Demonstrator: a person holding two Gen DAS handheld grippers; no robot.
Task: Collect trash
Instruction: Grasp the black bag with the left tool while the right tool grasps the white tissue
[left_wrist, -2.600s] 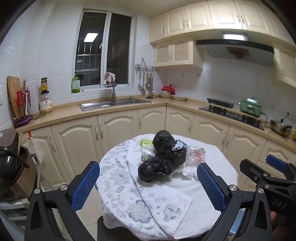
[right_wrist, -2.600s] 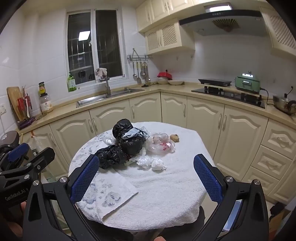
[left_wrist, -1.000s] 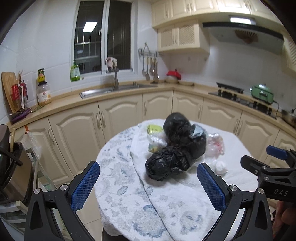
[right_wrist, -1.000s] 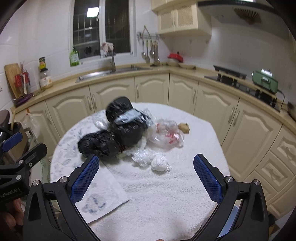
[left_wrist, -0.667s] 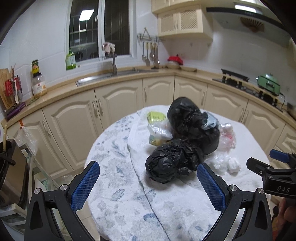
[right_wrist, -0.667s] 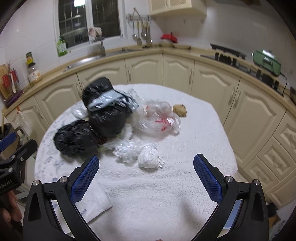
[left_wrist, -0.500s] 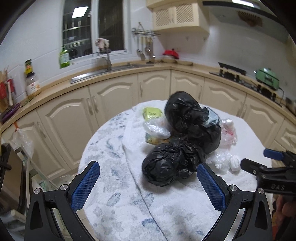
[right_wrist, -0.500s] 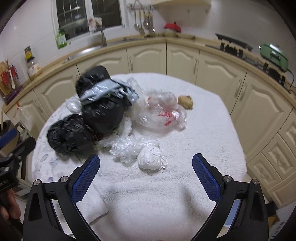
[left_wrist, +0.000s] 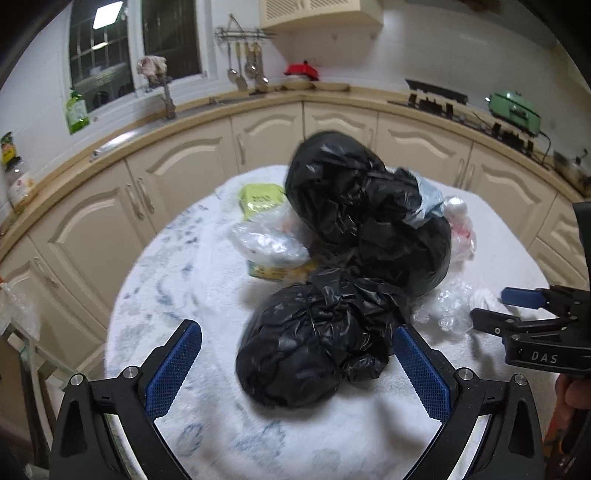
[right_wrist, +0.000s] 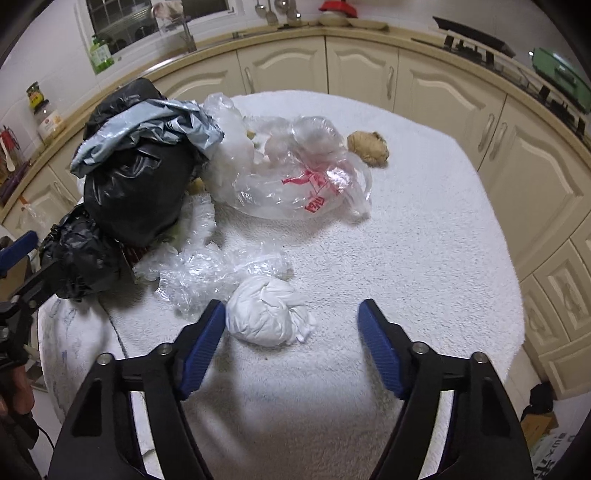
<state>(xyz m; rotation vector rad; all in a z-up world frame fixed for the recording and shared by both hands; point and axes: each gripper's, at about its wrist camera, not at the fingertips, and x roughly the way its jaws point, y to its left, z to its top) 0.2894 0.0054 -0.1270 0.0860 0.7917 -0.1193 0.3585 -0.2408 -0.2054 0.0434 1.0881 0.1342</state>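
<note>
Between the right gripper (right_wrist: 291, 325) jaws: a white wad (right_wrist: 267, 317), not yet pinched.
They've just been narrowing to grab it; the left gripper (left_wrist: 295, 358) stays spread around the small black bag (left_wrist: 314, 332).

Between the blue-padded, black-framed right gripper (right_wrist: 291, 328) sits a white knotted wad (right_wrist: 267, 317); beyond it lie clear crinkled film (right_wrist: 207, 273) and a clear bag with red print (right_wrist: 306, 181), a tan lump (right_wrist: 369, 147) behind. Black bin bags (left_wrist: 314, 339) fill the left gripper (left_wrist: 295, 365), blue pads too. A yellow-green packet (left_wrist: 260, 199) shows farther off on the white cloth (right_wrist: 424, 236), blue-patterned leftward.
</note>
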